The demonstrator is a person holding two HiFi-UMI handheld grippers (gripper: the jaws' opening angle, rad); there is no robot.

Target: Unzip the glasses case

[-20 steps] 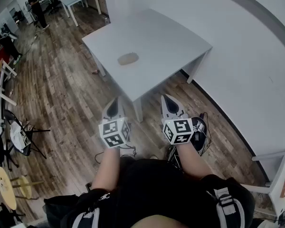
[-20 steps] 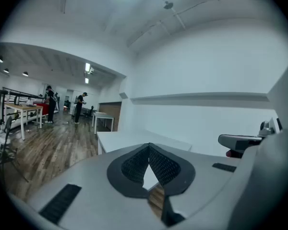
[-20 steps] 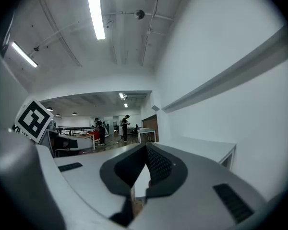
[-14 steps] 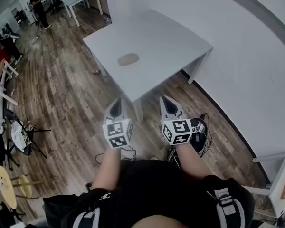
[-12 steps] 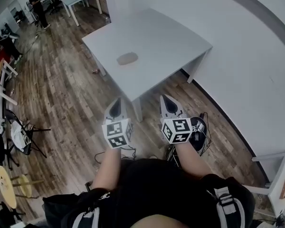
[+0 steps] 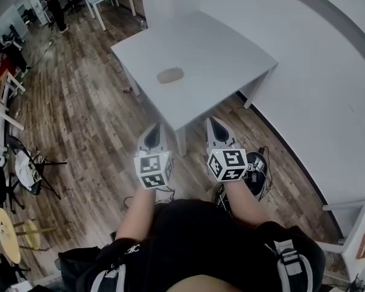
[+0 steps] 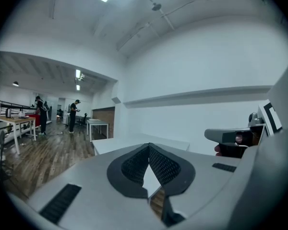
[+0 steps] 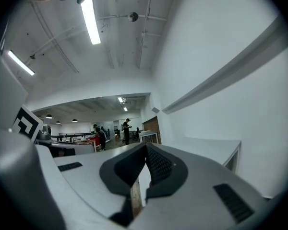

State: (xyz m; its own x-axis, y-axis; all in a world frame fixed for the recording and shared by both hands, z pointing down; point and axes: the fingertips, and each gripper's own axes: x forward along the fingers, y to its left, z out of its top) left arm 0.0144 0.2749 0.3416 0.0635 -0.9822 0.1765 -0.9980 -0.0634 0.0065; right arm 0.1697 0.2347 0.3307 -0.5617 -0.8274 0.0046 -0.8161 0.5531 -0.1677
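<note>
Wood-floored office, with a white surface by the wall. The case, a flat tan oval too small for me to see its zip, lies toward the surface's left edge, long axis left to right across my view. Left hand-held gripper and right hand-held gripper hang before the near corner, both clenched on nothing.

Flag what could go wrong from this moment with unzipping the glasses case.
1. The glasses case lies loose on the white table; tugging its zip may slide it unless one gripper pins it.
2. The left gripper and right gripper are both shut, short of the table; each must open before gripping.
</note>
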